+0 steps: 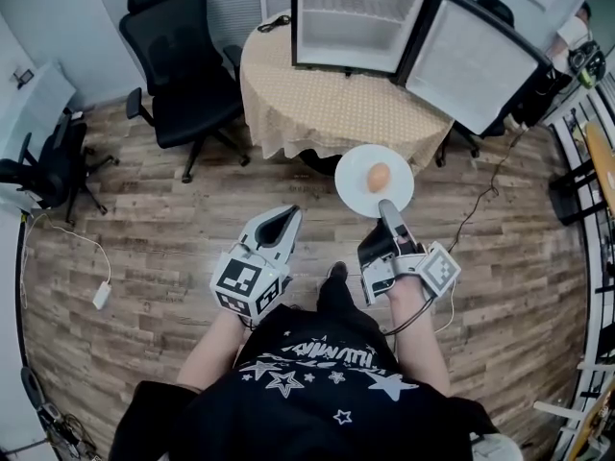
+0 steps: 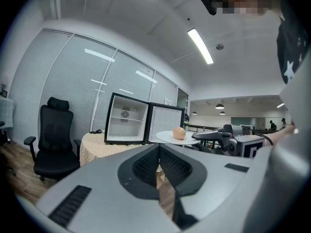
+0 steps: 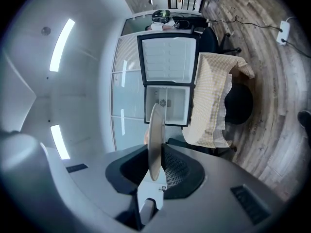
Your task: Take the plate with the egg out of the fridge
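Head view: the right gripper [image 1: 385, 207] pinches the near rim of the white plate [image 1: 354, 196], with the egg [image 1: 379, 177] on it, clear of the open mini fridge [image 1: 348, 19]. Left gripper view: the left gripper [image 2: 159, 154] has its jaws together and is empty. Right gripper view: the jaws are clamped on the plate's rim.

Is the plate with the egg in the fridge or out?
Out: the right gripper holds the round white plate above the wooden floor.
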Tool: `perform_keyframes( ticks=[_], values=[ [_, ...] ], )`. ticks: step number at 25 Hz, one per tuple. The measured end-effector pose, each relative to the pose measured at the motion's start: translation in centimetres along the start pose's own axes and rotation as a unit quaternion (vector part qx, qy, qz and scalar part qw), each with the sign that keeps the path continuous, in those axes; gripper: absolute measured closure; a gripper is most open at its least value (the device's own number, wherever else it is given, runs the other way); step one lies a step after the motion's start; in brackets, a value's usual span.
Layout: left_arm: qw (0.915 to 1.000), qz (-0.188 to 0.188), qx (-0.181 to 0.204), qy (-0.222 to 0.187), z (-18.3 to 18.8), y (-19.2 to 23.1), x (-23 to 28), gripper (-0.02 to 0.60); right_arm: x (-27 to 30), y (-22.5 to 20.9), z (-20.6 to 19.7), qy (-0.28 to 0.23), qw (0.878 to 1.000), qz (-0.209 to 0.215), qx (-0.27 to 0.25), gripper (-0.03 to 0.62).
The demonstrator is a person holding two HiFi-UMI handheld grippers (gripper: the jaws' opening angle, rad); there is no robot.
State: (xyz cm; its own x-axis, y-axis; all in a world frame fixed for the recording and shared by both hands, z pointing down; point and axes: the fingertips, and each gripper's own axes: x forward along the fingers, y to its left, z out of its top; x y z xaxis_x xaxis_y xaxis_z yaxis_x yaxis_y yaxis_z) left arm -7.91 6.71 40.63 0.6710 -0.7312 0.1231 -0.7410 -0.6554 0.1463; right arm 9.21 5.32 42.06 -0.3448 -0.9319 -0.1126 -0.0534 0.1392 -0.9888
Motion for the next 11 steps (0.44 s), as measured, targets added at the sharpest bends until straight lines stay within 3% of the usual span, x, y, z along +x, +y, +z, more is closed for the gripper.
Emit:
perform_keyframes(
  ticks=[5, 11],
  values=[
    [1.0000, 0.003, 0.000, -0.007, -0.8, 0.1, -2.7, 0.575, -1.4, 0.0, -2.4, 0.003, 1.000, 0.005, -0.005, 0.519],
    [0.9999, 0.009, -0.005, -0.001, 0.8, 0.9, -0.3, 0.575, 0.9, 0.5, -0.8, 0.015, 1.000, -0.002, -0.004, 0.519]
  ],
)
